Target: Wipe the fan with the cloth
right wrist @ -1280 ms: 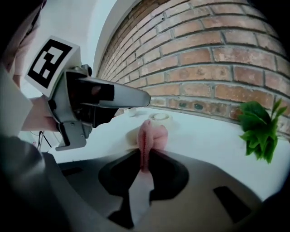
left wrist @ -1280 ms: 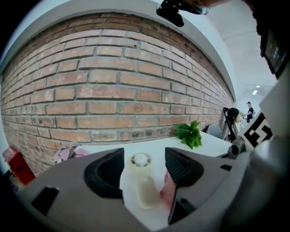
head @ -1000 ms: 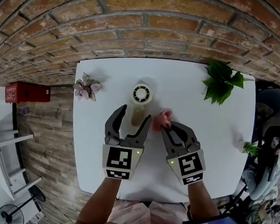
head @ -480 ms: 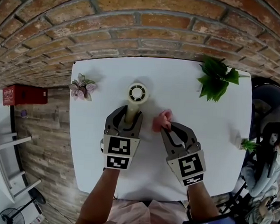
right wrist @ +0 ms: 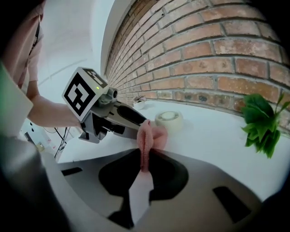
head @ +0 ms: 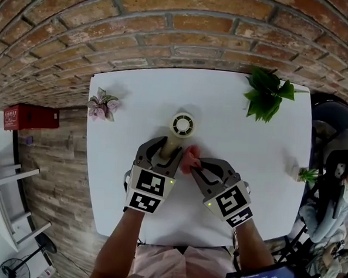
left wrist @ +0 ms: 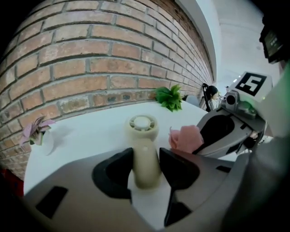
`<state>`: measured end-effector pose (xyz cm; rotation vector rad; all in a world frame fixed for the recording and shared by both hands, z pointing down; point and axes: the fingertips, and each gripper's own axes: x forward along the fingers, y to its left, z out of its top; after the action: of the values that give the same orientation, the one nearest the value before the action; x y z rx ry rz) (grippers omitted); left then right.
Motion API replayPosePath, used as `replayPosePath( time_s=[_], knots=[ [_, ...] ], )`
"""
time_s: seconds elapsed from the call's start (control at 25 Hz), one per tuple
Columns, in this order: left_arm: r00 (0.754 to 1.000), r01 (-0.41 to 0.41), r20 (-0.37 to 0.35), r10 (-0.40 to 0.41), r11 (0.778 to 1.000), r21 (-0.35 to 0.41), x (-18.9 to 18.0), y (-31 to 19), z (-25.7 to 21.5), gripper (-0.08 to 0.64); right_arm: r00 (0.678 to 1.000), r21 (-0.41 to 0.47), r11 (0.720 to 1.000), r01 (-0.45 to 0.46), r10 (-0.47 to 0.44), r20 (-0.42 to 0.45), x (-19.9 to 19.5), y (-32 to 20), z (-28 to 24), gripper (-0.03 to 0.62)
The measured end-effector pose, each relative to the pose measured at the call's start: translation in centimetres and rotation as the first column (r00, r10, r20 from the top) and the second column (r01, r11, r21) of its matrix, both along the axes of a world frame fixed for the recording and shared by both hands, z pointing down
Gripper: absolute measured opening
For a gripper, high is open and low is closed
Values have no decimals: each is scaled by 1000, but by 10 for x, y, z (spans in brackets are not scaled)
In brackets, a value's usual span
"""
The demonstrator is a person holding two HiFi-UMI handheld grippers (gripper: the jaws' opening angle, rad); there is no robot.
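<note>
Dropped from wide open a second ago, our left gripper (left wrist: 146, 159) jaws are closing on the fan (left wrist: 142, 131) handle between them, our right gripper (right wrist: 144, 168) jaws pinch the cloth (right wrist: 152, 133) just beside, and we judge the wiping not yet begun.

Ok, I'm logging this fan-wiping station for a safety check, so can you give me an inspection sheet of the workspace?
surface: white table, no spills seen.
job's things: cream fan, grille facing up; pink cloth beside its handle.
clutter: pink-leaved plant, leafy green plant, small green plant at the right edge.
grippers: left gripper closing on the fan's handle, pads against it; right gripper shut on the cloth.
cables: none on the table; thin wires off its edge.
surroundings: brick wall, red box, wood floor.
</note>
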<state>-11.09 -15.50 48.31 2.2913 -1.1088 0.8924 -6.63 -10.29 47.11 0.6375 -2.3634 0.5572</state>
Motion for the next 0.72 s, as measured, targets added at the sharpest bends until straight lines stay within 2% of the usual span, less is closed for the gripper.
replayPosePath(
  time_s=[0.2,0.4,0.72],
  knots=[
    [999,-48,24,48,999,-12,2,10,2,193,1000,-48,998,27,-27,3,-9,-3,10,51],
    [996,-85,6,85,996,-27,7,20,5,193,1000,-89,996,13,-13,-1,-12,-13,13,51],
    [990,-138,26,139,990,-30,7,33,5,193,997,-136,988,-72,73,-3,-11,-17,16,48]
  ],
)
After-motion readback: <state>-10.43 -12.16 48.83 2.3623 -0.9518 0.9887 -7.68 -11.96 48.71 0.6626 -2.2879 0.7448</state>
